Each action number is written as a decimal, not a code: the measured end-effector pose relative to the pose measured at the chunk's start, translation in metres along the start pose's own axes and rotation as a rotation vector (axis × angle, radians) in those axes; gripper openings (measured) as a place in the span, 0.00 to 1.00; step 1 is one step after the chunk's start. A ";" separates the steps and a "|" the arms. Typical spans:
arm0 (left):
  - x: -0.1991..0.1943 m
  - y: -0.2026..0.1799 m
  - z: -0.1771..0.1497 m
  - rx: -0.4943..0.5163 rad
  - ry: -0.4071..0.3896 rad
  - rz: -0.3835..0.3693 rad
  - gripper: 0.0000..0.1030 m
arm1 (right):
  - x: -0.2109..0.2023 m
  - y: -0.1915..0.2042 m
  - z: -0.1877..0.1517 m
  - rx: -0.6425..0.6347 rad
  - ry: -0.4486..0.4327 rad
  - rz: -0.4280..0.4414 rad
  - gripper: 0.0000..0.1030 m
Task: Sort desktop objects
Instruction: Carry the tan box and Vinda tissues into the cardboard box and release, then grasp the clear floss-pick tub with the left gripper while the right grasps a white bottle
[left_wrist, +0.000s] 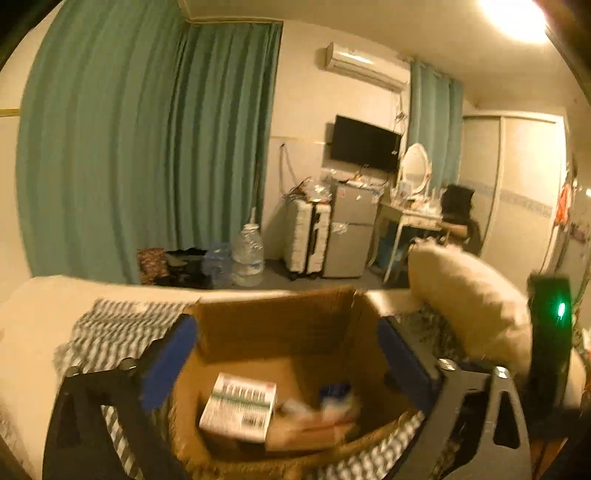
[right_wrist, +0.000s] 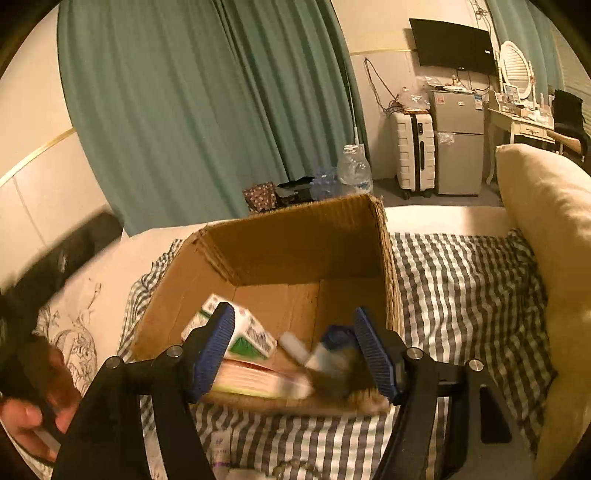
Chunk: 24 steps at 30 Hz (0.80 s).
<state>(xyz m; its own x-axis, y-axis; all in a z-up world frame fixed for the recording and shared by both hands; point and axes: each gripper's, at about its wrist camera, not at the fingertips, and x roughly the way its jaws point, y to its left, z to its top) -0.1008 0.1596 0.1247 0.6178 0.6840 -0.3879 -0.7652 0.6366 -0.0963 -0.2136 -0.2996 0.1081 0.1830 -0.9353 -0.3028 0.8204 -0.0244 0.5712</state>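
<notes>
Left hand-held gripper (left_wrist: 288, 354) wide open, empty, over the cardboard box (left_wrist: 277, 317) on the bed. Right hand-held gripper (right_wrist: 295, 350) partly open, nothing pinched. White-green carton (left_wrist: 238, 411) lies inside the box: probably light, stiff, crushable; grip its flat long sides. Blurred blue item (right_wrist: 332, 345) beside it, unclear.

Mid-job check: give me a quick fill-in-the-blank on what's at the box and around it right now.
1. The green-and-white carton lies inside the ____ box.
2. The box stands on a ____-patterned cloth.
3. Both the left gripper and the right gripper have their jaws ____, clamping nothing.
4. The curtains behind are ____.

Missing: cardboard; checked; open; green
</notes>
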 end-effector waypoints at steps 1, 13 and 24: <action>-0.008 0.003 -0.009 -0.012 0.013 0.014 1.00 | -0.004 0.001 -0.005 0.002 0.007 -0.001 0.65; -0.064 0.053 -0.151 -0.302 0.319 0.172 1.00 | -0.050 0.031 -0.095 -0.061 0.148 -0.006 0.65; -0.051 0.025 -0.207 -0.187 0.430 0.220 1.00 | -0.020 0.036 -0.163 -0.111 0.308 -0.017 0.57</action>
<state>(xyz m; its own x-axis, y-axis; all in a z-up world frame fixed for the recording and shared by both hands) -0.1889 0.0671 -0.0479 0.3390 0.5611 -0.7551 -0.9121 0.3927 -0.1177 -0.1000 -0.2246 0.0105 0.3100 -0.7842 -0.5375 0.8759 0.0157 0.4823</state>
